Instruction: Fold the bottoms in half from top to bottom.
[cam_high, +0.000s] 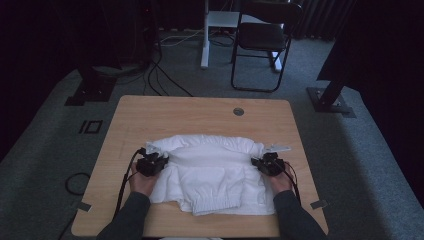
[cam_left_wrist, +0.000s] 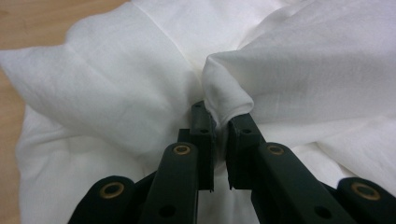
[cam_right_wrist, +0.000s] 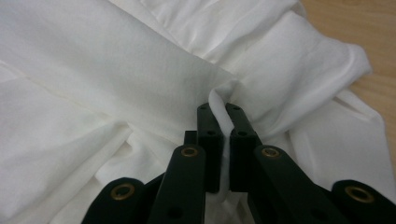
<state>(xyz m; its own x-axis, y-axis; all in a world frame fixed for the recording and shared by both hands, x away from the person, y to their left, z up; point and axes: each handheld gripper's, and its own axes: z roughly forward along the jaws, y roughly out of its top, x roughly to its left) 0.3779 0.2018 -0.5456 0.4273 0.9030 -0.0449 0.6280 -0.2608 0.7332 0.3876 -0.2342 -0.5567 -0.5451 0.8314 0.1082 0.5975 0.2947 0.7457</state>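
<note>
Dim room w/ grey carpet, a chair (cam_high: 262, 37) at the back, and a wood table (cam_high: 150, 115) up front. From the high view: white garment (cam_high: 210, 172) lies rumpled across the table's middle, waistband side toward the far edge, a cuffed hem toward me. Both my forearms come in from the near edge, sleeves dark, wrists about level. My left hand (cam_high: 141, 182) holds the left claw (cam_high: 152, 164) at the garment's left edge; my right hand (cam_high: 280, 181) holds the right claw (cam_high: 268, 164) at its right edge. Both claws point forward and slightly inward, low over the cloth.

Left gripper view: jaws nearly together, pinching a rolled fold of the cloth at their tips; bare wood at far left.

Right gripper view: jaws likewise almost closed, a thin ridge of cloth clamped betw. them and running down the gap; wood at upper right.
</note>
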